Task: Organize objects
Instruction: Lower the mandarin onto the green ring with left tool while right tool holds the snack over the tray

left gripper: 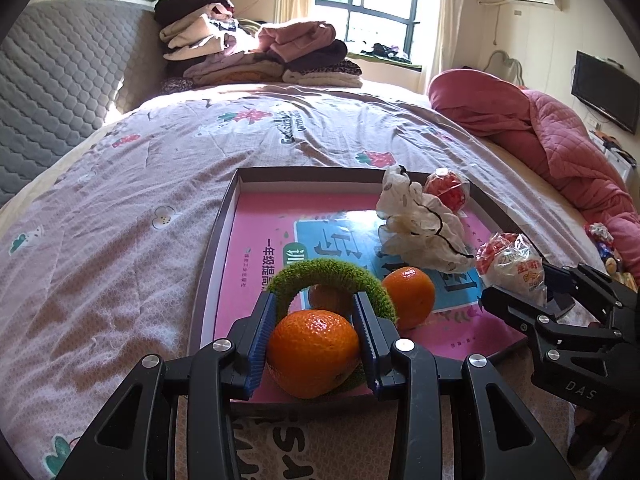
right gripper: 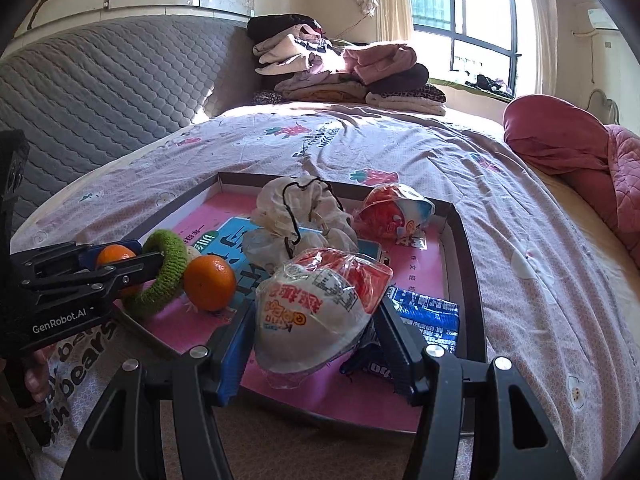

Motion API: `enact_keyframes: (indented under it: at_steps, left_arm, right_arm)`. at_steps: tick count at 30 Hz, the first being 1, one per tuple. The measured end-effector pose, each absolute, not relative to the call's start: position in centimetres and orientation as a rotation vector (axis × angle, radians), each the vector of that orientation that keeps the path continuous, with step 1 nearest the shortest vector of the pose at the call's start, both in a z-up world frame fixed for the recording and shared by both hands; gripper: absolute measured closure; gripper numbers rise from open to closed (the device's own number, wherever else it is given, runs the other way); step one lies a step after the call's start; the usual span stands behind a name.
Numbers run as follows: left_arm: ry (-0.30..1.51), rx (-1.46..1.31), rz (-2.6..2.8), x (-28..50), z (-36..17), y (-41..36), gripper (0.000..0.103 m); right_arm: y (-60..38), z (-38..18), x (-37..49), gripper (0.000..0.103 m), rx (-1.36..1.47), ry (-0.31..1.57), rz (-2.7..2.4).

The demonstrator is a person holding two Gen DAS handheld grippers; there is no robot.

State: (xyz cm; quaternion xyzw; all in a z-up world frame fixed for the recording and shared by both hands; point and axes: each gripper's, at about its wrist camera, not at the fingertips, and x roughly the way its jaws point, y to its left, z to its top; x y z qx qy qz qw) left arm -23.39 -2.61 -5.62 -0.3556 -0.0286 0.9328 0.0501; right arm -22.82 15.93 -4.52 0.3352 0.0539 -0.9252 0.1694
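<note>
A shallow box tray (left gripper: pixel 216 240) with a pink printed floor lies on the bed. My left gripper (left gripper: pixel 316 336) is shut on an orange (left gripper: pixel 312 350) at the tray's near edge, inside a green knitted ring (left gripper: pixel 332 276). A second orange (left gripper: pixel 410 296) sits just right of it. My right gripper (right gripper: pixel 312 332) is shut on a red and white snack packet (right gripper: pixel 320 300) held over the tray's near side. A white crumpled bag (right gripper: pixel 296 216), another red packet (right gripper: pixel 396 212) and a blue packet (right gripper: pixel 428 312) lie in the tray (right gripper: pixel 460 248).
The bed has a pink patterned quilt (left gripper: pixel 160 168). Folded clothes (left gripper: pixel 256 52) are stacked at the far end by the window. A red quilt (left gripper: pixel 540 128) is bunched at the right. A grey padded headboard (left gripper: pixel 52 100) runs along the left.
</note>
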Motion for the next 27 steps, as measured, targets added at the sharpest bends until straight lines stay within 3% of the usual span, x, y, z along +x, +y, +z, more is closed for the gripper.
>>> enact_keyframes:
  at_steps: [18, 27]
  left_arm:
    - [-0.032, -1.06, 2.872, -22.9, -5.7, -2.1, 0.062]
    - [-0.004, -1.052, 2.879, -22.7, -5.5, -1.9, 0.062]
  right_arm:
    - [14.5, -5.1, -22.4, 0.043, 0.954, 0.26, -2.616]
    - [14.5, -5.1, -22.8, 0.043, 0.97, 0.219, -2.593]
